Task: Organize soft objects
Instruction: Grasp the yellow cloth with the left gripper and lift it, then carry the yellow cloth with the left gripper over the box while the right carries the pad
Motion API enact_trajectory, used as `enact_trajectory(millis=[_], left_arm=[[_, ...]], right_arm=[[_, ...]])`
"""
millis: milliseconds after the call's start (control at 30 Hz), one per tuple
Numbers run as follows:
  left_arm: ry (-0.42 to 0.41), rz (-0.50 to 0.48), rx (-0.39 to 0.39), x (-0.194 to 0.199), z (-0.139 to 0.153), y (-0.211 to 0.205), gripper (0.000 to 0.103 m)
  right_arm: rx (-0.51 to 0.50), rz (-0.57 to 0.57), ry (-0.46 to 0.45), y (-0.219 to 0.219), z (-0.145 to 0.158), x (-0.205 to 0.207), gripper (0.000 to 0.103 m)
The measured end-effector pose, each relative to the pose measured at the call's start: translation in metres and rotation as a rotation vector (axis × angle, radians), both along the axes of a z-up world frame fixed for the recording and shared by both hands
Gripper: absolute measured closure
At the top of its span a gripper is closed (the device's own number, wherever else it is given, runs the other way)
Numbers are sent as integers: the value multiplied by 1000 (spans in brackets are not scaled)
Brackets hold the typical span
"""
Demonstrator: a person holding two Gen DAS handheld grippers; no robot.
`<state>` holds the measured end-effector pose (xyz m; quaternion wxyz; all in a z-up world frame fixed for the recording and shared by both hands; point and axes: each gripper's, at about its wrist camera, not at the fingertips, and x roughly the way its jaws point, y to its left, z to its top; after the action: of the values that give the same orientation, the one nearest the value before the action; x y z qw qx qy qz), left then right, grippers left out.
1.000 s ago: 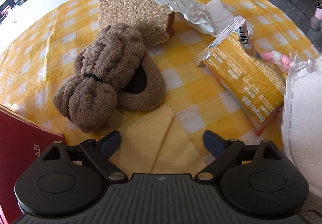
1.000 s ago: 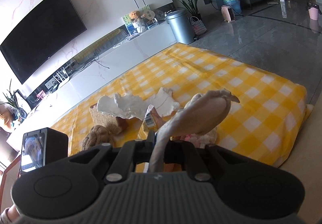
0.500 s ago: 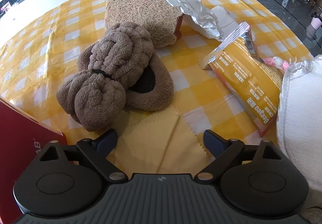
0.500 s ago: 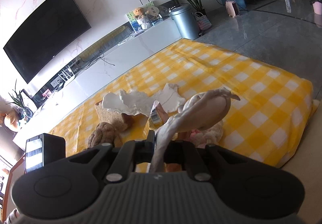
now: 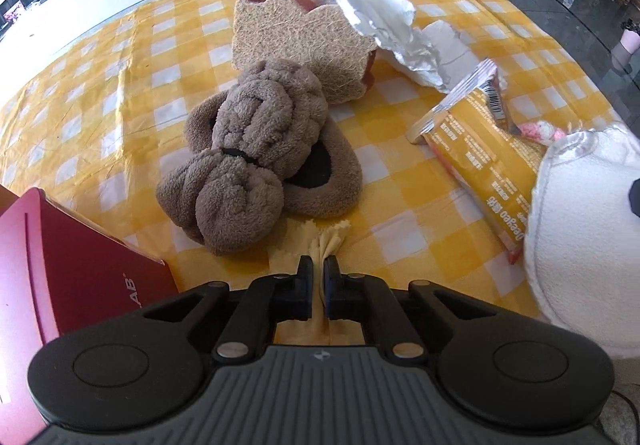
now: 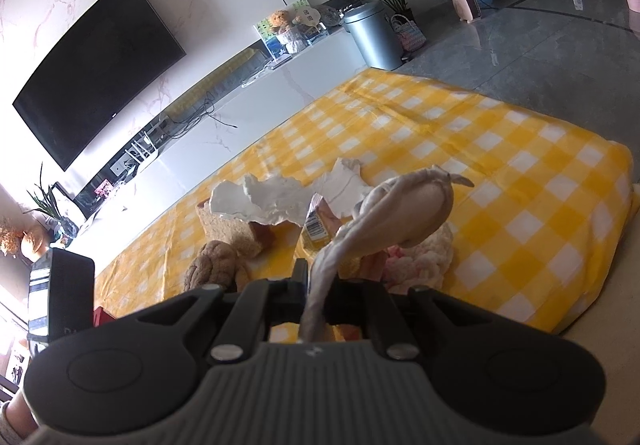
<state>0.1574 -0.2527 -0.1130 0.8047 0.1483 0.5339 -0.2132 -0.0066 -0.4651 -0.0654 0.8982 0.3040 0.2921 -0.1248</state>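
My left gripper (image 5: pixel 319 279) has its jaws closing on the pale yellow cloth (image 5: pixel 329 241), and the fingers pinch it into a bunched fold that sticks up between them, just in front of the brown fluffy slippers (image 5: pixel 256 149). My right gripper (image 6: pixel 320 281) is shut on the rim of a white slipper (image 6: pixel 408 213) and holds it in the air above the table. The same white slipper (image 5: pixel 580 245) fills the right edge of the left wrist view.
On the yellow checked tablecloth (image 5: pixel 100 105) lie a coir pad (image 5: pixel 296 45), crumpled foil (image 5: pixel 380 21), a yellow snack packet (image 5: pixel 484 153) and a pink-white plush (image 6: pixel 424 257). A red box (image 5: pixel 60 265) stands at the near left. The table's edge (image 6: pixel 592 285) is close on the right.
The left gripper's fingers have come together on the yellow cloth, which lay flat before and is now bunched and lifted a little. The right gripper still holds the white slipper.
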Motion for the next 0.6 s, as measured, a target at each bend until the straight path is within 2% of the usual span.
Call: enact_trajectory(millis=[200, 400, 600], left_arm=[[11, -54, -82, -17, 30, -3, 97], [52, -183, -137, -38, 66, -2, 97], [-26, -179, -243, -55, 109, 27, 97]], right_arm=[[-9, 10, 1, 2, 1, 1, 98], [-15, 9, -2, 2, 2, -1, 98], [-32, 11, 5, 5, 4, 0, 98]])
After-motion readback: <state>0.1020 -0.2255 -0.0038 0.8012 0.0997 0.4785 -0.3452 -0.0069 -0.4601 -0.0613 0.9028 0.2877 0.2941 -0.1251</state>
